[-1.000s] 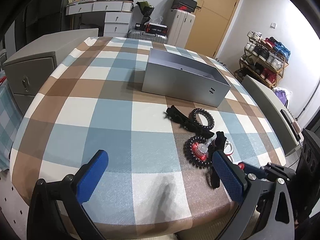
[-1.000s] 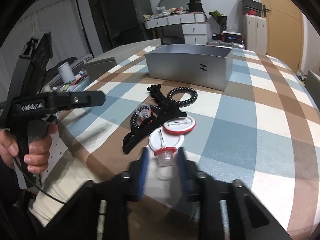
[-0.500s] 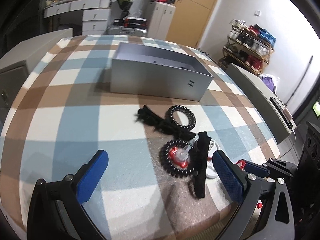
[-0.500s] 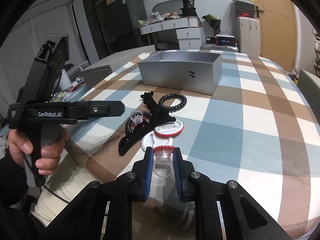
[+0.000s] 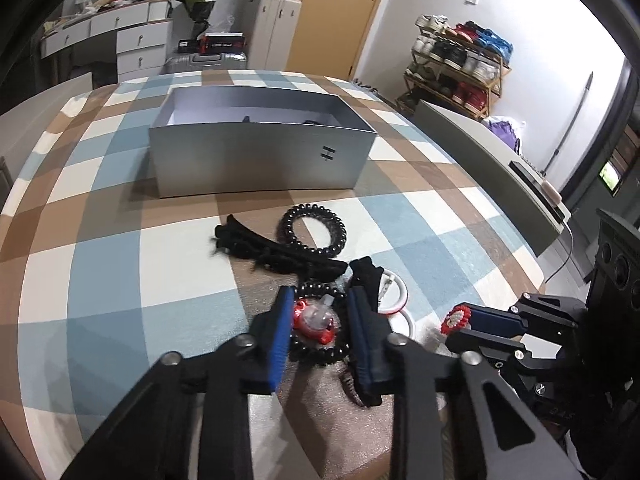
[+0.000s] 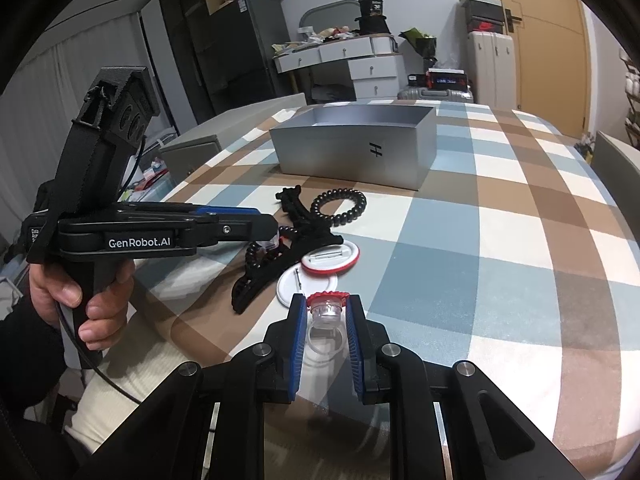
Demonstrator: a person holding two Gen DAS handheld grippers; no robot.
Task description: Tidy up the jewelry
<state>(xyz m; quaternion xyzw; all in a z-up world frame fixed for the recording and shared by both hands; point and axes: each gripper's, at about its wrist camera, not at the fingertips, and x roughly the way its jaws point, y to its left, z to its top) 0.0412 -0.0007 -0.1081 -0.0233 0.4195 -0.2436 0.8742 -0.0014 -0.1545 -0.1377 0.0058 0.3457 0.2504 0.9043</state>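
Note:
A silver open box [image 5: 260, 160] stands mid-table, also in the right wrist view [image 6: 360, 152]. In front of it lie a black coil hair tie [image 5: 312, 230], black hair clips [image 5: 276, 254], two round badges [image 6: 330, 258], and a second coil tie [image 5: 316, 350] with a red-and-clear toy ring [image 5: 314, 320] inside it. My left gripper [image 5: 318, 320] has its jaws narrowed around that ring and coil; contact is unclear. My right gripper [image 6: 326, 312] is shut on another clear toy ring with a red top [image 6: 326, 306], held above the table's near edge.
The table has a blue, brown and white checked cloth [image 5: 120, 240]. A grey cabinet [image 6: 192, 152] stands at the left side, a grey bench [image 5: 492, 172] at the right. The person's hand [image 6: 80, 300] holds the left gripper's handle.
My left gripper has moved forward over the jewelry pile and its jaws have closed in around the ring in the coil tie. My right gripper has lifted slightly with its ring.

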